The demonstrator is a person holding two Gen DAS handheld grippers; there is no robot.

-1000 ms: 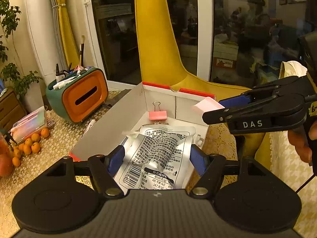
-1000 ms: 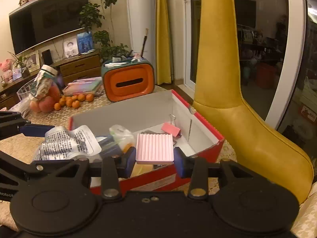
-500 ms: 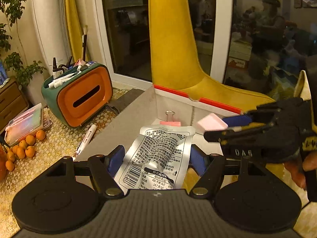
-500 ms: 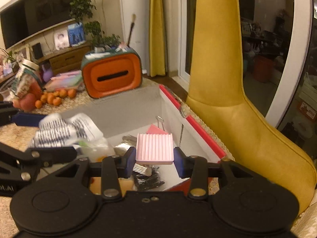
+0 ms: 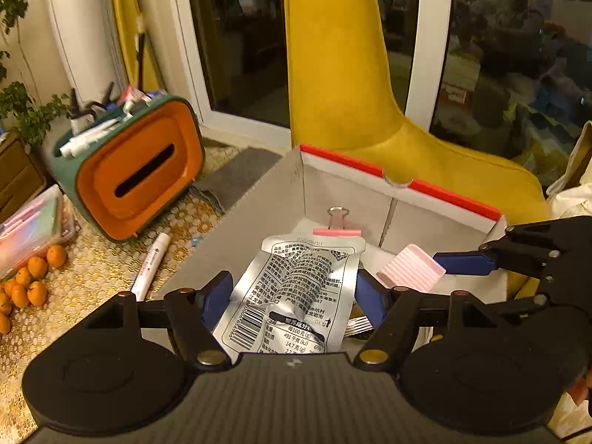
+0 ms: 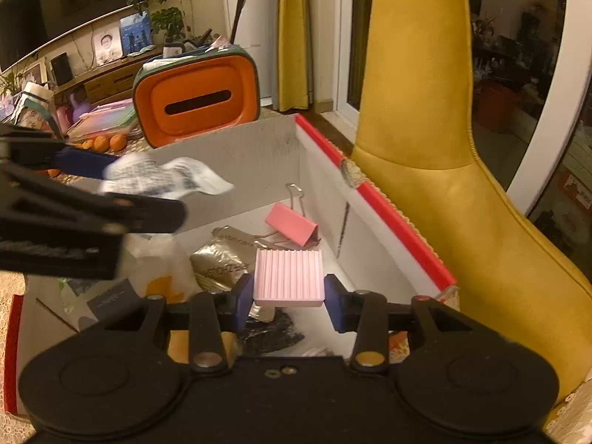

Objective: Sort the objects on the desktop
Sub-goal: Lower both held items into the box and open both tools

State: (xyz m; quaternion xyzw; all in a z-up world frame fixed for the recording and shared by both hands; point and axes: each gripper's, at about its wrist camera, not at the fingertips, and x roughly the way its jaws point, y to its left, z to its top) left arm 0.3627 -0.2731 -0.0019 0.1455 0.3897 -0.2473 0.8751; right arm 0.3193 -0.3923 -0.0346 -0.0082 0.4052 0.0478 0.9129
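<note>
My left gripper [image 5: 292,294] is shut on a silver printed pouch [image 5: 296,292] and holds it over the red-edged cardboard box [image 5: 396,185]. My right gripper [image 6: 288,292] is shut on a pink ribbed block [image 6: 288,277], also over the box; the block shows in the left wrist view [image 5: 410,268] too. The pouch shows blurred in the right wrist view [image 6: 162,177]. A pink binder clip [image 6: 292,224] lies inside the box near its far wall, with a silver bag [image 6: 222,262] and other small items beside it.
An orange and green tissue box organiser [image 5: 129,170] with pens stands left of the box. A white marker [image 5: 151,264] lies on the lace tablecloth. Small oranges [image 5: 33,281] lie at far left. A yellow chair [image 6: 444,148] stands right behind the box.
Both grippers have moved forward and lower over the box with their loads still held. The box interior is closer in both views.
</note>
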